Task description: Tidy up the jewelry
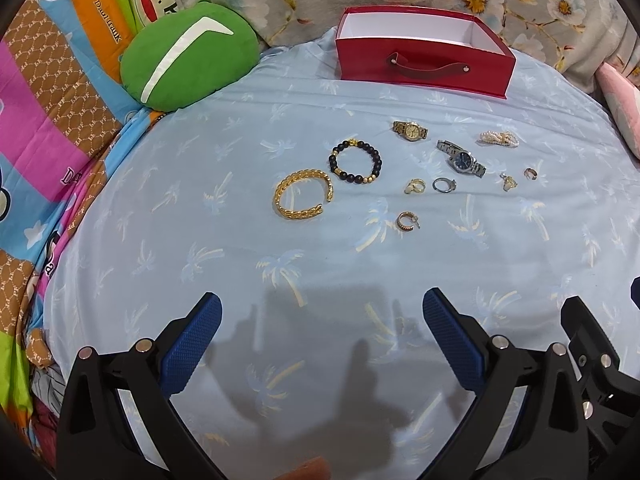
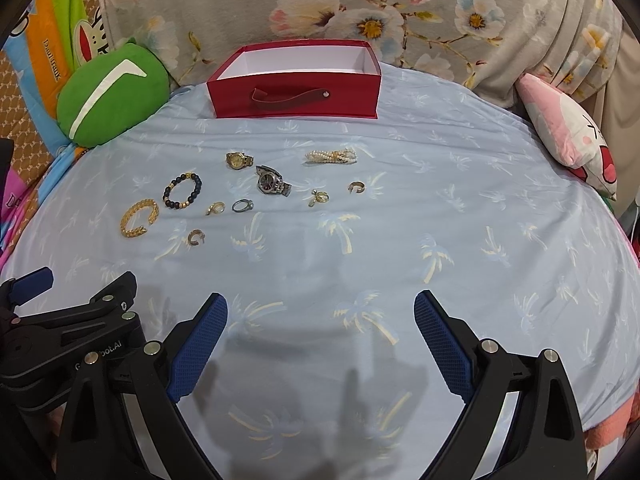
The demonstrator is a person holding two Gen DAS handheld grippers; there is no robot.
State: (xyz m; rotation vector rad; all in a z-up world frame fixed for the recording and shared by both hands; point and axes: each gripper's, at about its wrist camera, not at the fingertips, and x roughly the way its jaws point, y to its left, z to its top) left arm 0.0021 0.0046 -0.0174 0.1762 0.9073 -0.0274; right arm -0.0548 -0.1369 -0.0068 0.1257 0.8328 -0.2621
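The jewelry lies scattered in a loose band across the middle of the pale blue palm-print sheet (image 1: 160, 240), each piece apart from its neighbours, which looks like a deliberate spread so that each can be picked singly: a gold cuff bracelet (image 1: 303, 196) at the left end, a black bead bracelet (image 1: 355, 160) just beside it, a gold watch (image 1: 410, 130) and a silver watch (image 1: 462, 158) further along, a pearl strand (image 2: 331, 156) toward the right, and several small rings and ear hoops between and in front of them. Beyond the band stands the red box (image 2: 294, 94), open on top with a white, empty interior and its strap handle facing the jewelry, apparently the destination. A green cushion (image 1: 188, 52) sits off to the left. The left gripper (image 1: 322, 340) and right gripper (image 2: 320, 340) hover side by side above the near sheet, well short of the pieces, both with jaws spread wide and holding nothing.
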